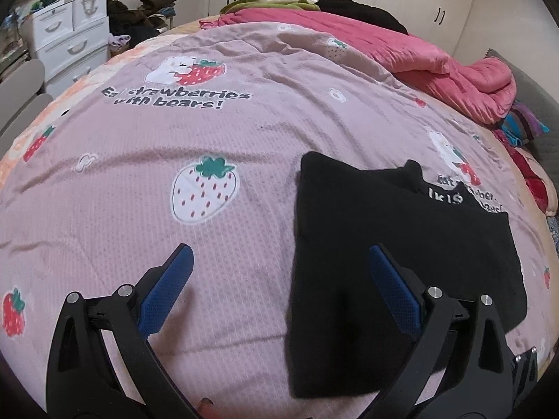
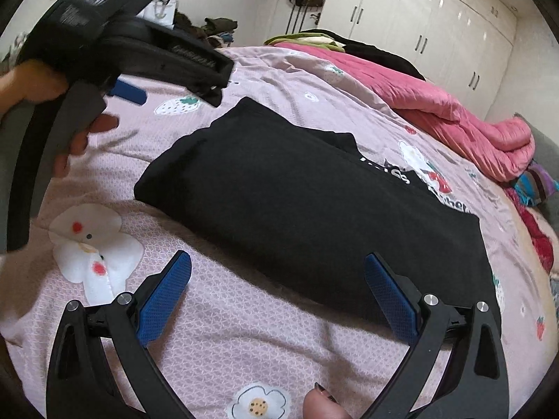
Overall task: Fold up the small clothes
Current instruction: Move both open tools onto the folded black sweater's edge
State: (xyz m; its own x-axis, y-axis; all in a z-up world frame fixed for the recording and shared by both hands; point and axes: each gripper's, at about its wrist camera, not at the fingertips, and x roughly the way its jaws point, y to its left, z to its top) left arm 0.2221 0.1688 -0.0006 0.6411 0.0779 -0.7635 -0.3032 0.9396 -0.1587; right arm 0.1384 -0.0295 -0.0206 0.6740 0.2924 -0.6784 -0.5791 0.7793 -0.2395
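Observation:
A black garment (image 1: pixel 384 244) with white lettering lies folded into a rough rectangle on the pink strawberry-print bedspread (image 1: pixel 227 132). My left gripper (image 1: pixel 279 258) is open and empty above the bedspread, its right finger over the garment's left edge. In the right wrist view the same black garment (image 2: pixel 297 202) lies just ahead of my right gripper (image 2: pixel 279 265), which is open and empty, its right finger over the garment's near edge. The left gripper (image 2: pixel 132 70) shows at the upper left, held in a hand.
A rumpled pink quilt (image 1: pixel 436 63) and dark clothes lie along the bed's far right side. White drawers (image 1: pixel 70 42) and piled clothes stand at the far left. White wardrobes (image 2: pixel 436 35) line the back wall.

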